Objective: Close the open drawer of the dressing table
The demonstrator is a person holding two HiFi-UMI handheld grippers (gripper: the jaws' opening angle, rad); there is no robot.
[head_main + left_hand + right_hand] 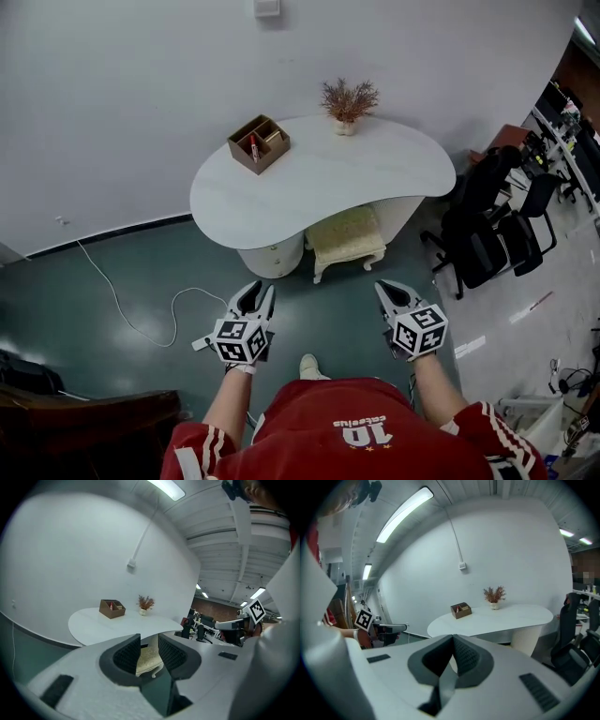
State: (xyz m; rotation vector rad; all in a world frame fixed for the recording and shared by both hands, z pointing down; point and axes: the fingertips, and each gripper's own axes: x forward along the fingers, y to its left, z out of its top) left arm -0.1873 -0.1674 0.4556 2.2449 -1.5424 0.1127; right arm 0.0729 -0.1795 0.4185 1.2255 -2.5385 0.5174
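The white kidney-shaped dressing table [309, 178] stands against the wall ahead, also in the left gripper view [93, 625] and the right gripper view [506, 618]. Its drawer pedestal [274, 255] sits under the left end; from here I cannot tell how far any drawer stands out. My left gripper [258, 292] hangs in the air well short of the table, open with a narrow gap and nothing between its pads [127, 656]. My right gripper [384, 287] is beside it at about the same height, its tips [453, 639] meeting, shut on nothing.
A cream stool [345, 239] is tucked under the table. A brown organiser box [258, 143] and a vase of dried plants [347, 105] stand on top. Black office chairs [487, 225] crowd the right. A white cable [122, 309] trails over the green floor.
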